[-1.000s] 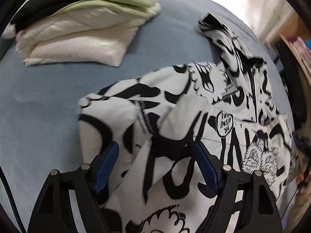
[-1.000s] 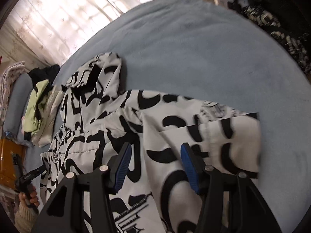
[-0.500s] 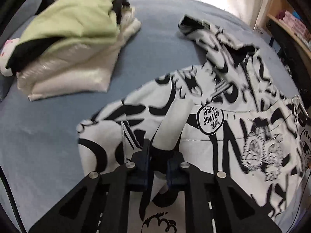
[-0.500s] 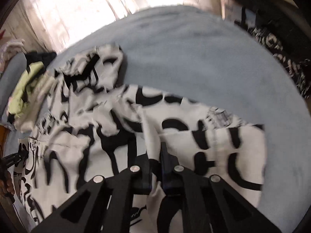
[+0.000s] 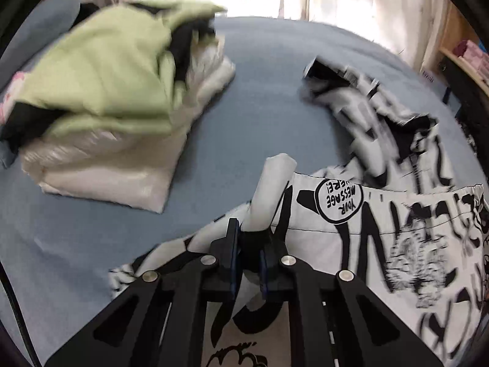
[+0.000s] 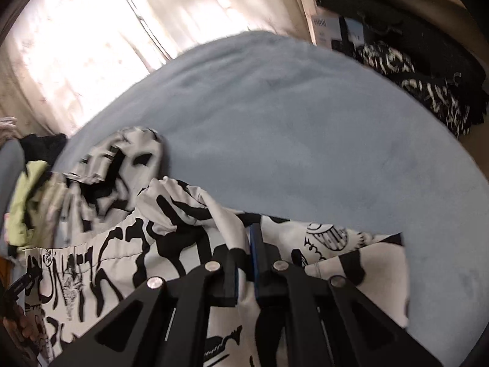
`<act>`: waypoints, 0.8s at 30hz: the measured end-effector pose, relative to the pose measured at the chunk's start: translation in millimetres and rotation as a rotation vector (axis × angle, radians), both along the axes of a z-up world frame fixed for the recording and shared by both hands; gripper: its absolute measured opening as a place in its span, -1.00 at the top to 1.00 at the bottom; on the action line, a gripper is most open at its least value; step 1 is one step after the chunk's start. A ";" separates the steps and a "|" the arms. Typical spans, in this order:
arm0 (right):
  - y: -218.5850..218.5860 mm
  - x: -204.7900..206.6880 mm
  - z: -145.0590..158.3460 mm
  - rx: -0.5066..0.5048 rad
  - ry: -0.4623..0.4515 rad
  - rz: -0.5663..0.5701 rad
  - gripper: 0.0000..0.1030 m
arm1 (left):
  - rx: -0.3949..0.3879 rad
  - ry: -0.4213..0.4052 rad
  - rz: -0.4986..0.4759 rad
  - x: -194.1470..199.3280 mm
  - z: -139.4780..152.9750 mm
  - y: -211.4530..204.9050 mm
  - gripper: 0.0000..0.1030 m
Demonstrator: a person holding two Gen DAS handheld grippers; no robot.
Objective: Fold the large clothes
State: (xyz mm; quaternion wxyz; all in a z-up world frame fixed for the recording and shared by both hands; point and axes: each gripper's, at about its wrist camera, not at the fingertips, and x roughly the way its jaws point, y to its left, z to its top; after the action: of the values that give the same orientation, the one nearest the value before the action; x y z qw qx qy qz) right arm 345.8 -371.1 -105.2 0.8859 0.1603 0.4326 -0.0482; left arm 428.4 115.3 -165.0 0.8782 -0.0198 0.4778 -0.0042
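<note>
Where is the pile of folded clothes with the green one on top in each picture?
Left wrist view: the pile fills the upper left, on the blue bed.
Right wrist view: the pile is small, at the far left edge.
Shared landmark: the black-and-white printed garment, beside the pile.

Left gripper (image 5: 248,246) and right gripper (image 6: 244,255) were built black, blue pads (image 6: 253,253) fitted, silver screws (image 5: 286,260) exposed.

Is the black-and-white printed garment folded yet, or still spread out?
Mostly spread: the printed garment lies open across the blue bed, one fold of fabric pinched up by each gripper.
</note>
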 end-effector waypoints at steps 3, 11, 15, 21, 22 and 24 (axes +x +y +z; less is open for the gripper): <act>-7.2 10.9 -31.8 0.007 0.084 -0.001 0.84 | -0.034 0.013 -0.002 4.0 -27.8 8.0 0.82; -10.4 3.9 -10.6 -0.012 0.110 -0.009 0.52 | -0.137 -0.028 0.043 -6.9 -15.0 28.0 0.61; 8.7 -10.0 21.3 -0.030 -0.003 0.001 0.52 | -0.128 -0.129 0.051 -18.3 14.9 26.9 0.60; 79.1 -5.4 39.9 -0.045 -0.096 0.181 0.51 | -0.126 -0.193 -0.018 -16.7 31.1 0.3 0.84; 91.6 -1.6 38.1 -0.047 -0.093 0.214 0.51 | -0.101 -0.179 -0.038 -16.2 29.2 -6.8 0.84; 120.1 8.1 26.3 -0.093 -0.076 0.283 0.51 | -0.034 -0.159 -0.058 -15.5 21.4 -19.8 0.84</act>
State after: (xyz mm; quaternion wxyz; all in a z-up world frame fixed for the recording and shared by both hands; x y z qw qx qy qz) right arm 353.9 -251.0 -79.0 0.9060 0.0582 0.4145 0.0633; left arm 412.9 95.5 -143.6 0.9125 -0.0204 0.4067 -0.0394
